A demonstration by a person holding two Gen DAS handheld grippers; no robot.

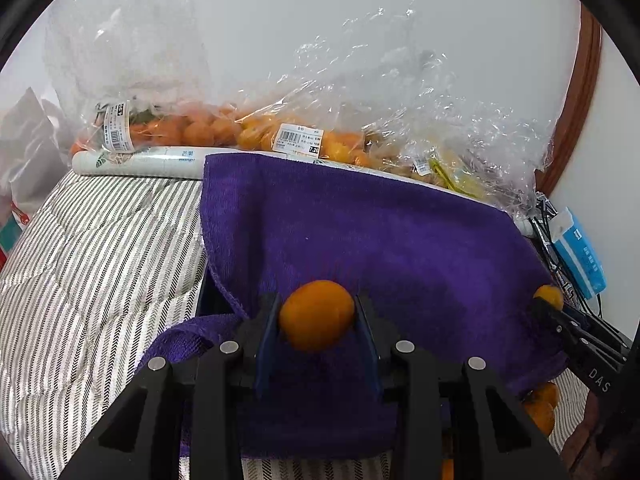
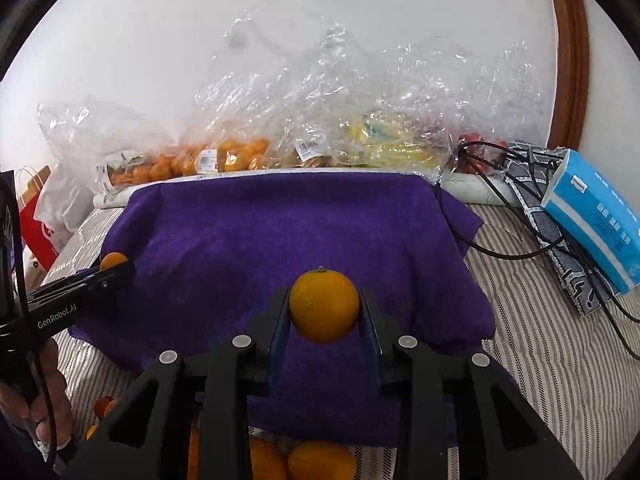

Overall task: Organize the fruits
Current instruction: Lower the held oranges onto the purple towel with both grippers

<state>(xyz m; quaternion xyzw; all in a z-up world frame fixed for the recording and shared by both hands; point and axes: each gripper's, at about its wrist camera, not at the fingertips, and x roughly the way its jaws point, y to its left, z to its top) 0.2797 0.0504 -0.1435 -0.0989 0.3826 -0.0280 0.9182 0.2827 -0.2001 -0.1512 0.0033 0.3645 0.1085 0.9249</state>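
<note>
Two small oranges are in your grip, one per gripper, both held above the purple towel (image 2: 280, 224). The kumquat-like fruit (image 1: 317, 315) in your left gripper (image 1: 317, 320) is oval, its long axis lying crosswise and slightly tilted between the blue-lined fingers (image 1: 267, 332), which clamp its two ends. Your right gripper (image 2: 325, 312) pinches a rounder orange (image 2: 325, 306) by its sides, stem dimple pointing up and away from you. Both skins are smooth and glossy; the towel is a fuzzy terry cloth draped over a boxy shape on the striped quilted bedding (image 1: 88, 264). More loose oranges (image 2: 320, 462) lie at the towel's near edge. Crinkly clear plastic bags (image 1: 304, 120) of fruit sit along the wall behind, and a blue tissue pack (image 2: 592, 216) rests on the right
</note>
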